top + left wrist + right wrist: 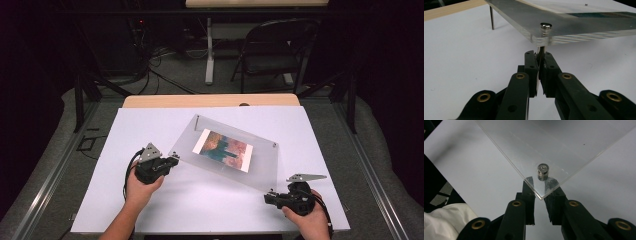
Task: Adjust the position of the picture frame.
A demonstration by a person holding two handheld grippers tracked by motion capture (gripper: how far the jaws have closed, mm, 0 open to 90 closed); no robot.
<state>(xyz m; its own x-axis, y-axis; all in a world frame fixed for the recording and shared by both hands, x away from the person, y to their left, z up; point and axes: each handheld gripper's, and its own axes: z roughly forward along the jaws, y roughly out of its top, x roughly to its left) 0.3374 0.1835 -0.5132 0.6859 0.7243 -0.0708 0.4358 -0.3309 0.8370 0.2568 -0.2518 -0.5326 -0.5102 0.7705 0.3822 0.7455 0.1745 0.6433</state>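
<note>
A clear acrylic plate (265, 161) stands on thin metal legs over a colourful picture (223, 150) on the white table sheet (150, 125). My left gripper (174, 160) (539, 53) is at the plate's near-left corner, shut on the metal leg (541, 49) just below the capped stud (545, 26). At the near-right corner, my right gripper (267, 198) (541, 183) has its jaws a little apart. Its tips reach under the plate (554, 142) on either side of the stud (542, 170). The leg below that stud is hidden.
Another leg (491, 17) holds the plate's far-left corner (197, 120). The wooden table edge (210, 100) runs behind the sheet. A folding chair (272, 52) and cables lie on the floor beyond. Something white (446, 220) shows at the right gripper view's lower left.
</note>
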